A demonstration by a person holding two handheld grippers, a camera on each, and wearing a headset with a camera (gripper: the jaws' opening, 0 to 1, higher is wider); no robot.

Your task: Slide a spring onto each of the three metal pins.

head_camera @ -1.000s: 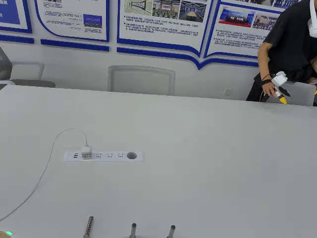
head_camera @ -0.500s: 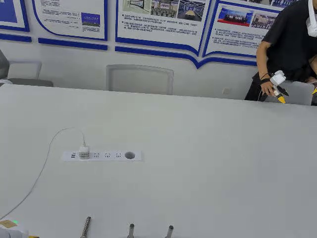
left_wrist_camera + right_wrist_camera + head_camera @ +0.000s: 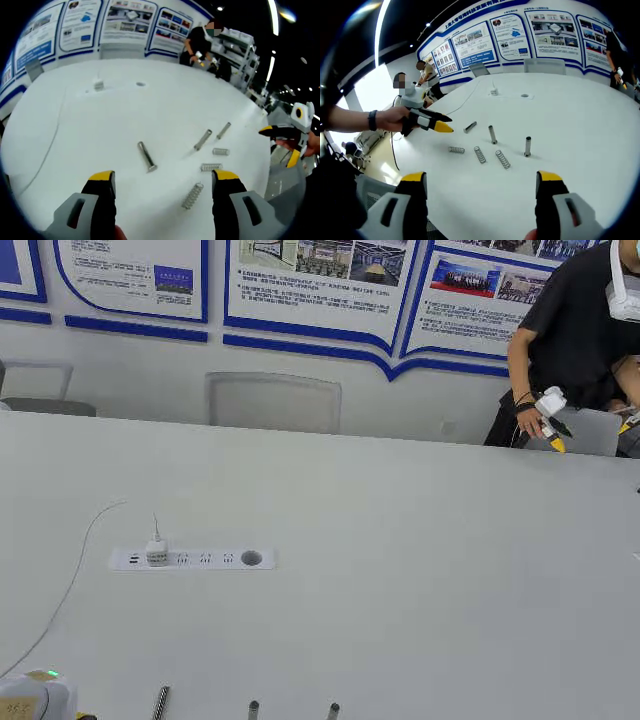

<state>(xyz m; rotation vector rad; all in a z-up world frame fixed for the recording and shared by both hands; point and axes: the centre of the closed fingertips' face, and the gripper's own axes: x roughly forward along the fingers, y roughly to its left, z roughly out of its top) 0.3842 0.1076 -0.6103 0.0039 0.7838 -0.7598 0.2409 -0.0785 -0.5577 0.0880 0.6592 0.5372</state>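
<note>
Three metal pins show at the bottom edge of the head view: left pin point(image 3: 160, 702), middle pin point(image 3: 253, 708), right pin point(image 3: 333, 708). In the right gripper view the left pin point(image 3: 469, 127) lies on its side, while the middle pin point(image 3: 492, 134) and right pin point(image 3: 527, 146) stand upright. Three springs point(image 3: 455, 149) point(image 3: 479, 154) point(image 3: 502, 159) lie loose in a row before them. My right gripper point(image 3: 480, 176) is open and empty, short of the springs. My left gripper point(image 3: 164, 176) is open and empty too, with a spring point(image 3: 192, 195) just ahead of it.
A white power strip point(image 3: 190, 559) with a charger point(image 3: 156, 551) and a cable point(image 3: 70, 580) sits mid-table. Chairs point(image 3: 272, 400) stand behind the white table point(image 3: 420, 570). A person point(image 3: 570, 340) with grippers stands at the far right corner.
The head camera has tipped up and to the left, so the pins sit lower in the picture. A gripper's white top has come further into the bottom-left corner.
</note>
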